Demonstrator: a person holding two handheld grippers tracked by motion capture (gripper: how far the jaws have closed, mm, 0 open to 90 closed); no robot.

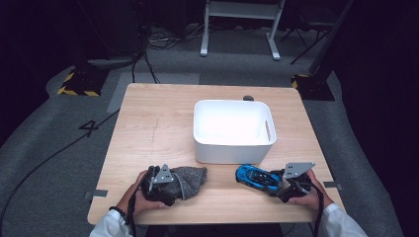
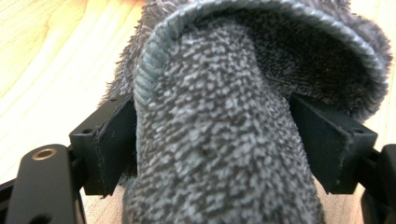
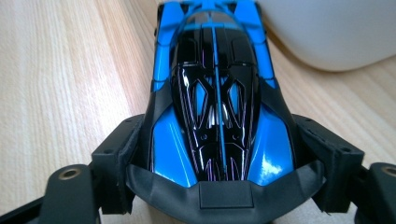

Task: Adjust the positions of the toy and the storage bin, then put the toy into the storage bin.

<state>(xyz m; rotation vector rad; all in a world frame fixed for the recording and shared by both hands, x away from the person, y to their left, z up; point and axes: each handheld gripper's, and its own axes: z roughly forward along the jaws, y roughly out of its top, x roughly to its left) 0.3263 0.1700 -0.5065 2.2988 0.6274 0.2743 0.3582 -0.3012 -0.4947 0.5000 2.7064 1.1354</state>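
A grey fuzzy sock point(image 1: 191, 177) lies on the wooden table point(image 1: 153, 123) near its front edge, left of centre. My left gripper point(image 1: 177, 189) is shut on its near end. In the left gripper view the sock point(image 2: 219, 93) bulges between the black pads point(image 2: 114, 140) of the left gripper point(image 2: 229, 140), which press on both sides. A blue and black toy car point(image 1: 254, 177) sits at the front right, with my right gripper point(image 1: 274, 185) shut on its rear. In the right gripper view the right gripper point(image 3: 219, 154) has its jaws against the flanks of the car point(image 3: 215, 93).
A white rectangular bin point(image 1: 232, 150) stands in the middle of the table, just beyond the car; its rounded corner point(image 3: 327, 32) shows in the right gripper view. Bare wood lies left of the bin. Cables and stands are on the floor behind the table.
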